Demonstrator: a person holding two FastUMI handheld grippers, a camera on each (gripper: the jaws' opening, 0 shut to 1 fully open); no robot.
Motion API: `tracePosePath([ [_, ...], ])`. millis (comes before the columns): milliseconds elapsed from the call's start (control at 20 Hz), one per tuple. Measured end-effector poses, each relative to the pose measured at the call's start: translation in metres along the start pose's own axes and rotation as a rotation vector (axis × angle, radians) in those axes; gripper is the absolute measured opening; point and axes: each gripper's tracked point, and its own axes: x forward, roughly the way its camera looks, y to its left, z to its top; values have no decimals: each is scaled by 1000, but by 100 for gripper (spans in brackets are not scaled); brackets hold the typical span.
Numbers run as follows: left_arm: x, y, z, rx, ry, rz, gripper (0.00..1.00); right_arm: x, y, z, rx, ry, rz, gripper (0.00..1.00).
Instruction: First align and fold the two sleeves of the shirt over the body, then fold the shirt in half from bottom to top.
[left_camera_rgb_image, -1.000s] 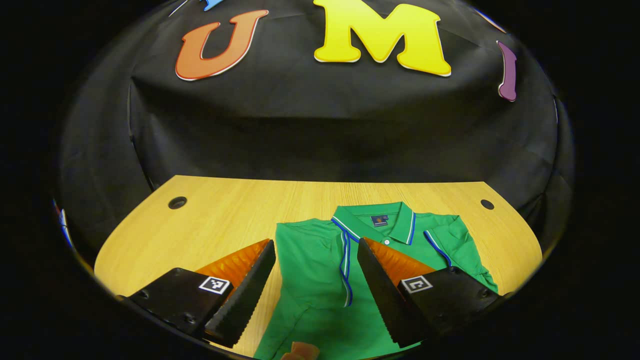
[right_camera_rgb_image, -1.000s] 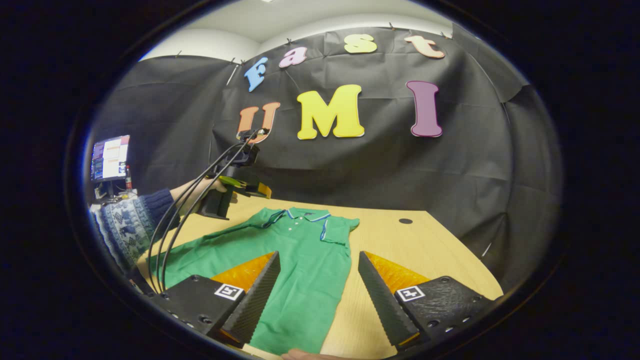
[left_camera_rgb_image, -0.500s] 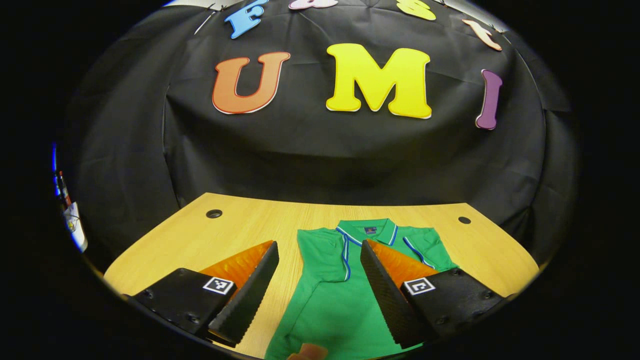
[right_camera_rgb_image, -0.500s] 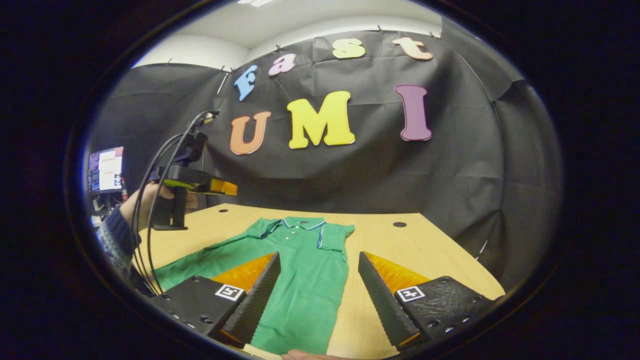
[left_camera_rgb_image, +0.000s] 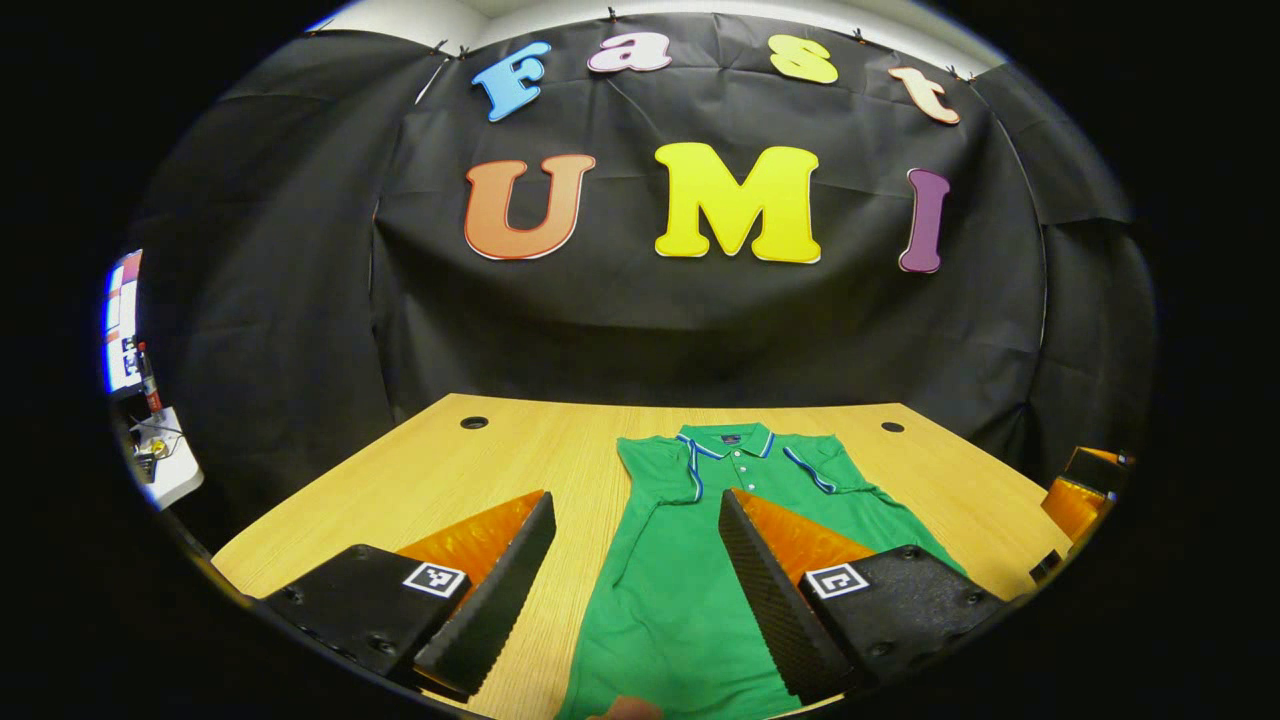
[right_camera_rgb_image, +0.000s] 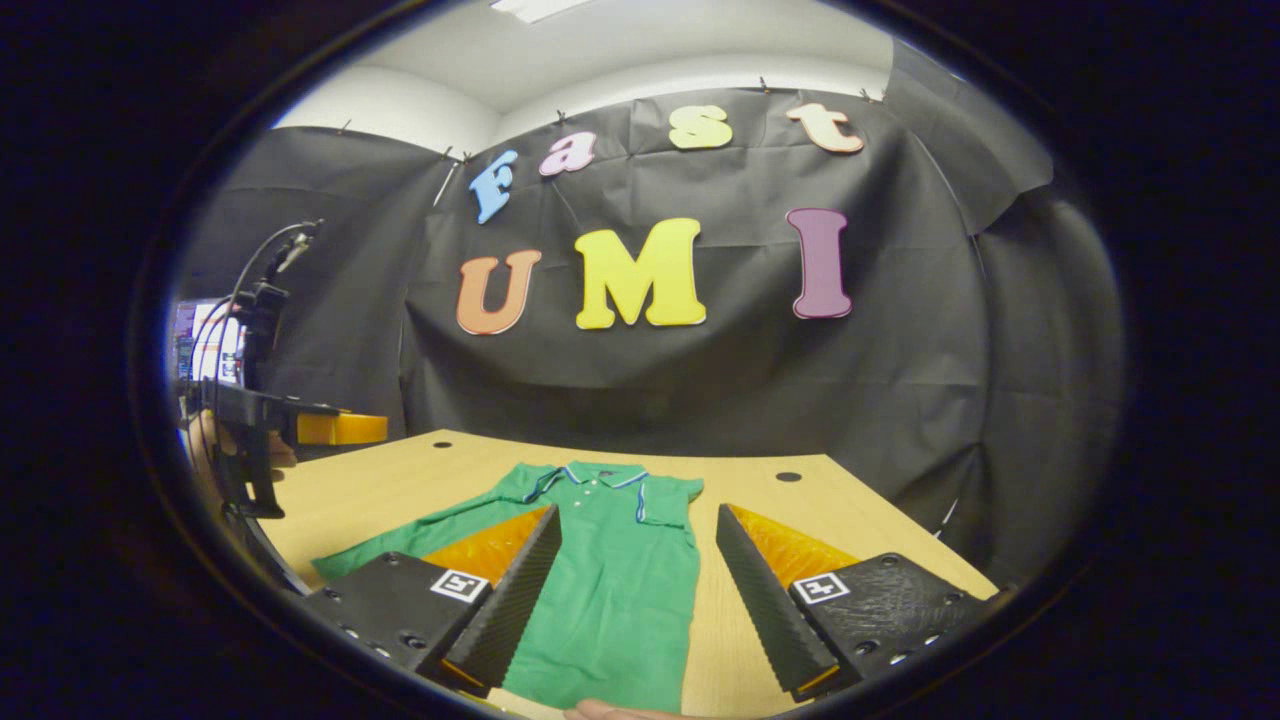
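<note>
A green polo shirt (left_camera_rgb_image: 690, 590) lies flat on the wooden table (left_camera_rgb_image: 450, 480), collar (left_camera_rgb_image: 735, 438) at the far end. Both short sleeves, edged with blue and white trim, lie folded in over the chest. My left gripper (left_camera_rgb_image: 635, 497) hovers open above the shirt's lower left part, nothing between its fingers. In the right gripper view the shirt (right_camera_rgb_image: 610, 580) runs away from me and my right gripper (right_camera_rgb_image: 637, 512) stands open over its near end. The left gripper (right_camera_rgb_image: 300, 428) hangs in the air at the far left, held by a hand. The right gripper (left_camera_rgb_image: 1085, 490) peeks in at the left gripper view's right edge.
Two round cable holes (left_camera_rgb_image: 474, 422) (left_camera_rgb_image: 892, 427) sit in the table's far corners. The black cloth wall (left_camera_rgb_image: 640, 330) closes the back. A lit screen (left_camera_rgb_image: 120, 320) and clutter stand off to the left. Bare wood flanks the shirt on both sides.
Both grippers have drawn back and risen from the shirt, still open. In the right gripper view the left gripper has swung away to the left, off the collar end.
</note>
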Motion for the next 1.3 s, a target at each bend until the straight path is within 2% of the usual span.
tracePosePath([
  [100,-16,2,-7,36,-20,19,100,-5,2,3,1,-3,-7,95],
  [150,-22,-1,-12,50,-22,17,94,-8,2,5,1,-3,-11,95],
  [200,-27,-5,-18,64,-19,10,100,-12,-1,7,2,-4,-20,95],
  [400,-40,-18,-32,66,-20,-33,100,-31,-21,22,-8,-41,-84,95],
  [550,-45,-14,-35,59,-16,-20,100,-46,-28,21,-28,-51,-117,94],
  [800,-56,-7,-30,72,-46,0,100,-51,-29,23,-76,-63,-116,94],
  [1000,-58,-2,-27,73,-65,20,100,-47,-17,11,-93,-26,-81,95],
  [1150,-57,-8,-37,54,-57,-12,100,-48,-19,1,-102,-2,-80,95],
  [1300,-51,-9,-65,27,-18,-32,100,-46,-15,-34,-97,68,-62,95],
])
